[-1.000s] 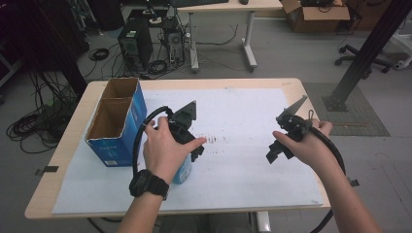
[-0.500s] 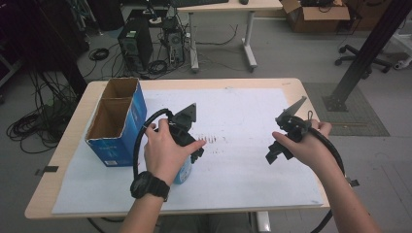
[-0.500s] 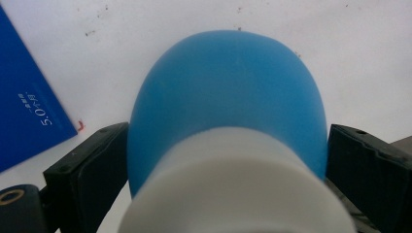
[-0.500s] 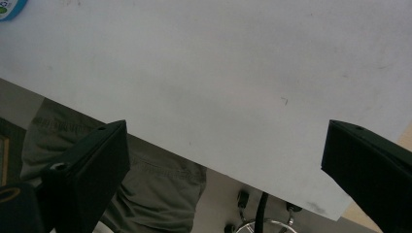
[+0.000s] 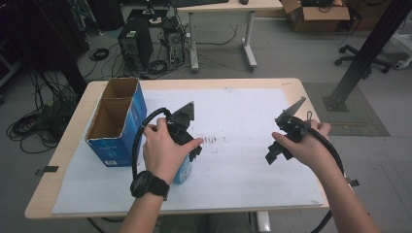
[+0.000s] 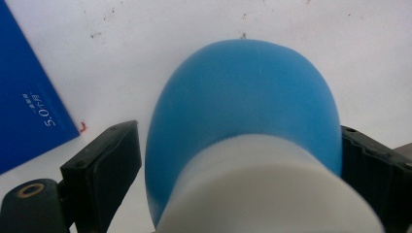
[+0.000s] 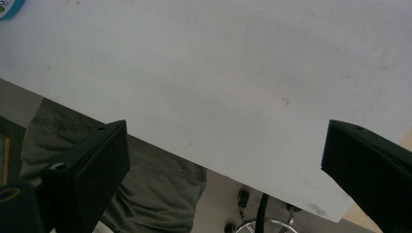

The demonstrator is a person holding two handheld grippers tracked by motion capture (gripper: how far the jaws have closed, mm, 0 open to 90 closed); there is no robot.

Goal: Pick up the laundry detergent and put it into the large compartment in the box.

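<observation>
A blue bottle [image 6: 243,97] with a white cap stands on the white sheet [image 5: 243,107], under the person's left hand. In the high view its lower part [image 5: 183,172] shows below that hand. My left gripper [image 6: 240,133] points down over it, one jaw on each side of the body, the left jaw with barely a sliver of gap. My right gripper [image 5: 274,154] hangs open above the sheet's front right, with nothing between its jaws [image 7: 226,131]. A corner of the bottle [image 7: 6,7] sits far off in the right gripper view.
An open blue carton [image 5: 119,121] with two compartments stands at the table's left, close beside the left gripper. The wooden table edge [image 5: 160,211] runs just in front of the sheet. The person's trousers [image 7: 145,189] show below it.
Almost nothing differs. The right gripper has sunk slightly toward the front edge; the left gripper and bottle stay where they were.
</observation>
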